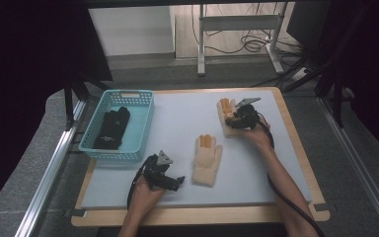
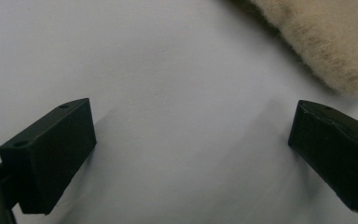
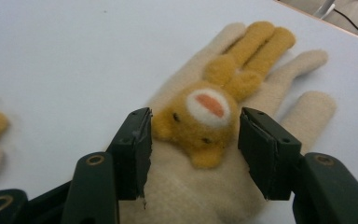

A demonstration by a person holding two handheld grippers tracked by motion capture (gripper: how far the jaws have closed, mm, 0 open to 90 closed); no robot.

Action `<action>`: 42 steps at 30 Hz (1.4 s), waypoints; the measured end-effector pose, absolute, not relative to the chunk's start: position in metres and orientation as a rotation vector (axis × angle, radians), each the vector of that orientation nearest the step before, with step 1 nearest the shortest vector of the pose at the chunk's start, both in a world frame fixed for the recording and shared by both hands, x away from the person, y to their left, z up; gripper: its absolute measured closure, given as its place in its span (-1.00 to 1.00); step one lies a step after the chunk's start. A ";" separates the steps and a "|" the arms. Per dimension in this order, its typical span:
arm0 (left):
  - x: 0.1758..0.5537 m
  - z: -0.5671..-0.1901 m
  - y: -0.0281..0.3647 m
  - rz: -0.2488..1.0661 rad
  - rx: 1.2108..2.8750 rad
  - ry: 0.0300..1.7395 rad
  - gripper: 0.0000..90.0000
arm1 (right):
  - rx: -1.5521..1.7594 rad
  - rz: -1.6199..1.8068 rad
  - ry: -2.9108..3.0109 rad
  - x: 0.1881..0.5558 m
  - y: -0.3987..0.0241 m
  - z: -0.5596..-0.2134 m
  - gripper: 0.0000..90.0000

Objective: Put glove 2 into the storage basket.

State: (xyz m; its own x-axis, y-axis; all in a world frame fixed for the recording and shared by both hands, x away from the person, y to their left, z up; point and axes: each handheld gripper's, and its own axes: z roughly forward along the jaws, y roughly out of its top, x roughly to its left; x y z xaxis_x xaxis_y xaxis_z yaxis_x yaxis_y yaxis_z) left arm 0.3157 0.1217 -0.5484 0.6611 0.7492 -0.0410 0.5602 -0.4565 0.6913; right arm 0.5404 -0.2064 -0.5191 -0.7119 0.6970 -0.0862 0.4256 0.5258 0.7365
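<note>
Cream gloves with orange animal faces are what the two grippers work over on the pale table mat [image 1: 177,118]. One cream glove [image 3: 223,154] lies flat near the mat's far right corner, fingers pointing away from the person, an orange plush face [image 3: 205,121] sewn on its back. The right gripper [image 3: 193,154] sits low over that glove, its jaws partly apart on either side of the face — in the right gripper view the left pad is at the edge of the plush, the right pad stands just clear of it, and nothing is clamped. In the high view this right gripper [image 1: 237,118] covers the middle of the glove.

A second cream glove [image 1: 207,160] lies nearer the mat's front edge, about midway across, fingers also pointing away. The left gripper [image 1: 170,181] rests on the mat just left of its cuff — jaws wide apart, only bare mat between them, with the fuzzy cuff [image 2: 326,42] beyond them at the upper right of the left gripper view.

At the mat's far left corner stands a blue basket [image 1: 143,123] with a black glove [image 1: 112,128] lying inside
</note>
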 end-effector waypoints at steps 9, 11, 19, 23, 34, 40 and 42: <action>0.316 -0.548 0.122 0.353 2.185 1.008 -0.98 | 0.968 1.025 2.409 0.547 -0.206 -0.523 0.27; 0.316 -0.548 0.122 0.353 2.185 1.008 -0.98 | 0.982 1.021 2.401 0.545 -0.207 -0.521 0.34; 0.316 -0.548 0.122 0.353 2.185 1.007 -0.98 | 1.014 1.107 2.364 0.526 -0.212 -0.505 0.41; 0.316 -0.548 0.122 0.353 2.185 1.007 -0.98 | 1.000 1.138 2.349 0.513 -0.213 -0.494 0.41; 0.316 -0.548 0.122 0.353 2.186 1.008 -0.98 | 0.986 1.190 2.303 0.470 -0.220 -0.467 0.41; 0.316 -0.548 0.121 0.353 2.183 1.009 -0.98 | 0.986 1.272 2.289 0.439 -0.224 -0.449 0.41; 0.316 -0.548 0.121 0.354 2.184 1.008 -0.98 | 0.982 1.282 2.295 0.428 -0.222 -0.446 0.41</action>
